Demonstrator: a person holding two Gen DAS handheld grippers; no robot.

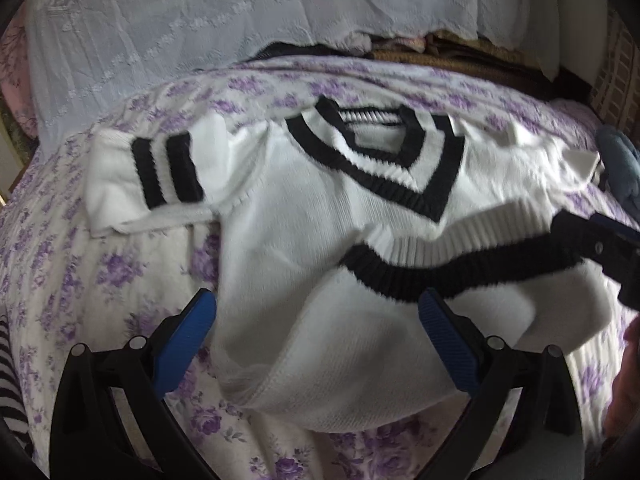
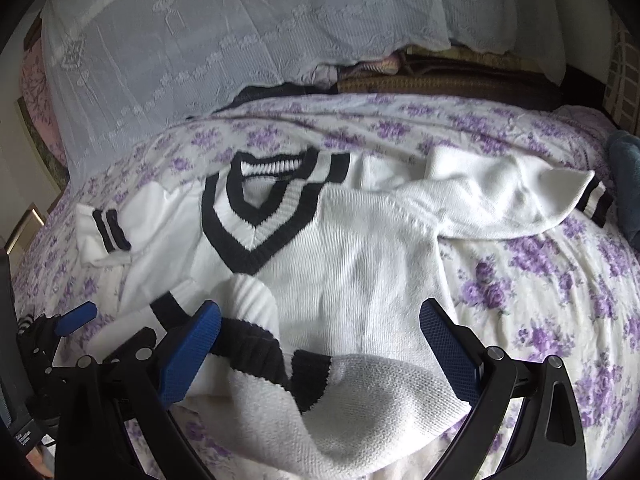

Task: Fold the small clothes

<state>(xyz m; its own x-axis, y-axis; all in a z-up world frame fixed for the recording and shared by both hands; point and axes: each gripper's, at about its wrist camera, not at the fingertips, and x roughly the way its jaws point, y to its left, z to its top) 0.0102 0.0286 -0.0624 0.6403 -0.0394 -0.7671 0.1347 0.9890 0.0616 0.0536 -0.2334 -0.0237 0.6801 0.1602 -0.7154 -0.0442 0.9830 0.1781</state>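
A small white knit sweater [image 1: 300,200] with a black-trimmed V-neck lies face up on a purple-flowered bedsheet [image 1: 80,280]. Its ribbed hem with a black band [image 1: 440,264] is turned up over the body. My left gripper [image 1: 320,316] is open, its blue pads standing either side of the sweater's lower left fold. In the right wrist view the sweater [image 2: 360,260] has its bunched hem [image 2: 256,332] lying between the blue pads of my open right gripper [image 2: 320,324]. The left gripper [image 2: 76,314] shows at the lower left. One striped cuff [image 2: 596,200] lies out to the right.
A white lace cover [image 1: 200,40] hangs at the back over a pile of folded brown blankets [image 1: 460,52]. A blue-grey garment [image 1: 620,160] lies at the right edge. Striped cloth [image 1: 10,380] shows at lower left, and a hand [image 1: 628,360] at far right.
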